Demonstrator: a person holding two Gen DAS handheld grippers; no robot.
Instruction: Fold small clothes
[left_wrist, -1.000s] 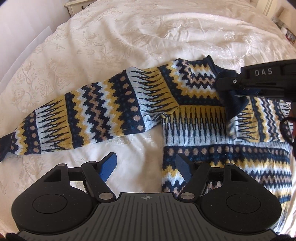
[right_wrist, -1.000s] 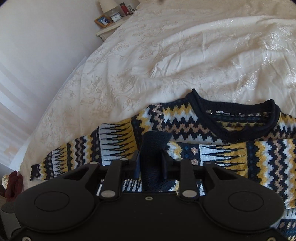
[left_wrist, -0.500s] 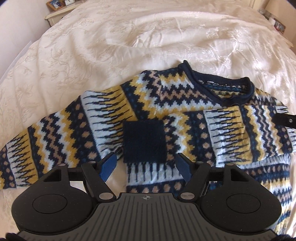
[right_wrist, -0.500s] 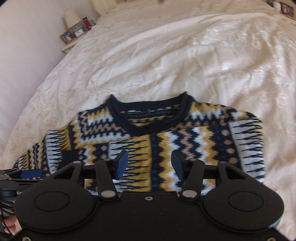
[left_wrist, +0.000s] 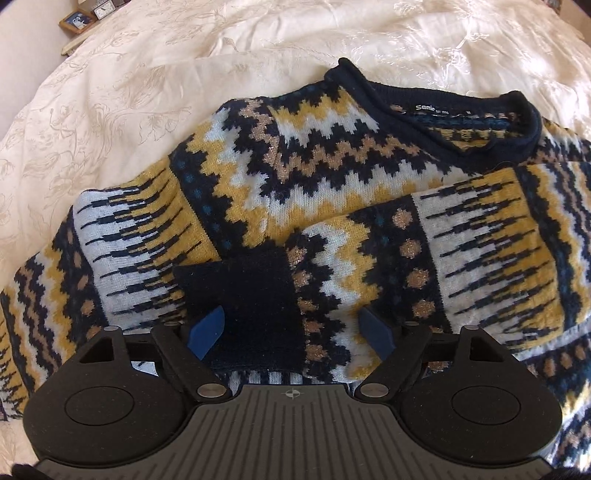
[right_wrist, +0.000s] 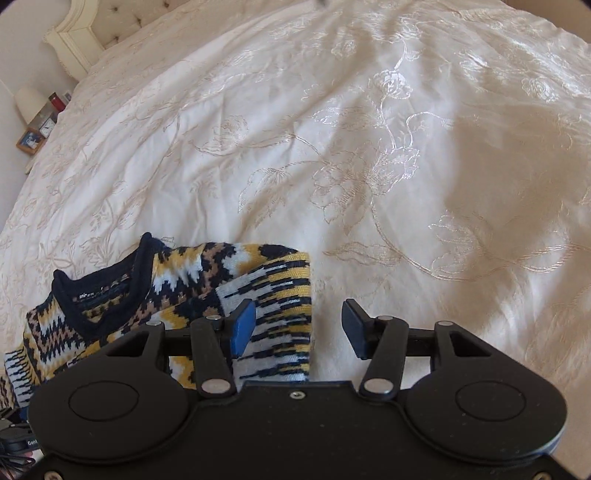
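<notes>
**Both tongs open over the sweater on the bed**

Your sweater (left_wrist: 332, 192) lies flat on the cream embroidered bedspread (left_wrist: 155, 92), neckline away from you, its navy collar (left_wrist: 436, 110) with the label showing at the top of the left wrist view. One sleeve (left_wrist: 461, 258) is folded across the chest, and its navy cuff (left_wrist: 243, 306) rests on the patterned knit just in front of your left tongs (left_wrist: 291, 336).

Your left tongs are spread wide and grip nothing. The cuff sits between the two blue fingertips (left_wrist: 207, 328), nearer the left one, which overlaps the cuff's lower left edge in the picture; whether it actually touches the cloth you cannot tell from this angle. The other tip lies over the folded sleeve's patterned part.

Your right tongs (right_wrist: 299, 328) are likewise wide open and empty. In the right wrist view the sweater (right_wrist: 177, 291) fills only the lower left, with the collar (right_wrist: 107, 291) to the left of the tongs. The sweater's folded side edge (right_wrist: 280, 314) runs down between the two tips, close beside the left blue fingertip (right_wrist: 243, 326), while the right tip hangs over bare bedspread (right_wrist: 369, 166). A headboard (right_wrist: 81, 40) and a bedside shelf with a picture frame (right_wrist: 31, 140) stand far off at the upper left.
</notes>
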